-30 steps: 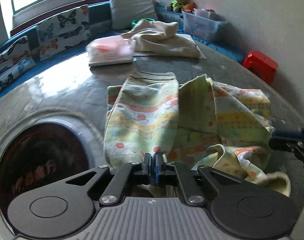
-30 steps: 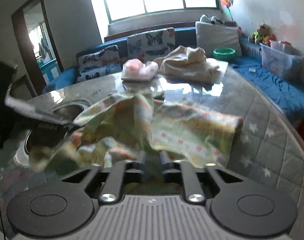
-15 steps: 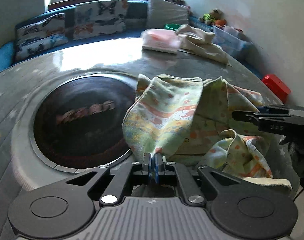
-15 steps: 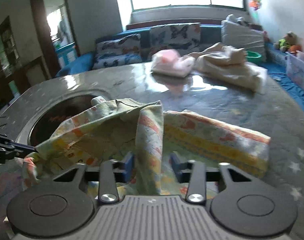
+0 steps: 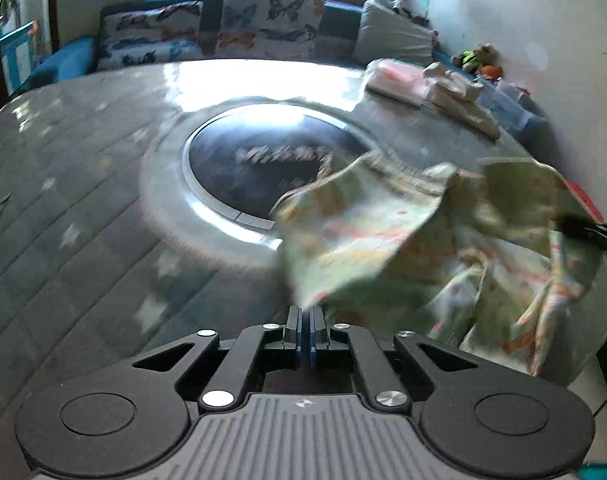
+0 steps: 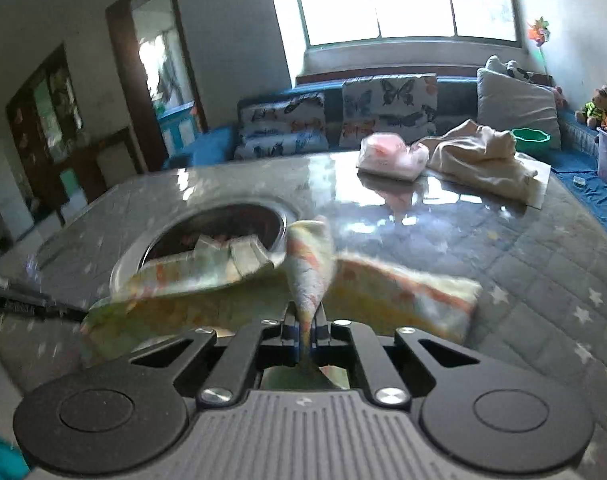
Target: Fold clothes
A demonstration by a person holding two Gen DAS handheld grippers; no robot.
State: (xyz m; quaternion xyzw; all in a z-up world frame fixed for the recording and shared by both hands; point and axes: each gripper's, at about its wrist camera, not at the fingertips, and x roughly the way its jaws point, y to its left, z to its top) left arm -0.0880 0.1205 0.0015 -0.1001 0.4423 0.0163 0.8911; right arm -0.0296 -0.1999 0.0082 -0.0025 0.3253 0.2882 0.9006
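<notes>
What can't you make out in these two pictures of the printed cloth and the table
- Printed cloth, left wrist view: motion blur smears its pattern and its shape.
- Cloth's near edge, right wrist view: hidden behind the right gripper, whose jaws pinch a fold.
- Dark round inset in the table, right wrist view: partly covered by cloth.
- Pink bundle: too small to identify.

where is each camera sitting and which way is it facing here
Left wrist: sits on the left gripper, looking forward and down over the table and its round inset; own shut fingers pinch the patterned garment, and the right gripper enters at the right edge.
Right wrist: sits on the right gripper, facing the window and sofa; its fingers clamp a bunched fold.
Shared: garment, inset, pink pile, butterfly cushions.
</notes>
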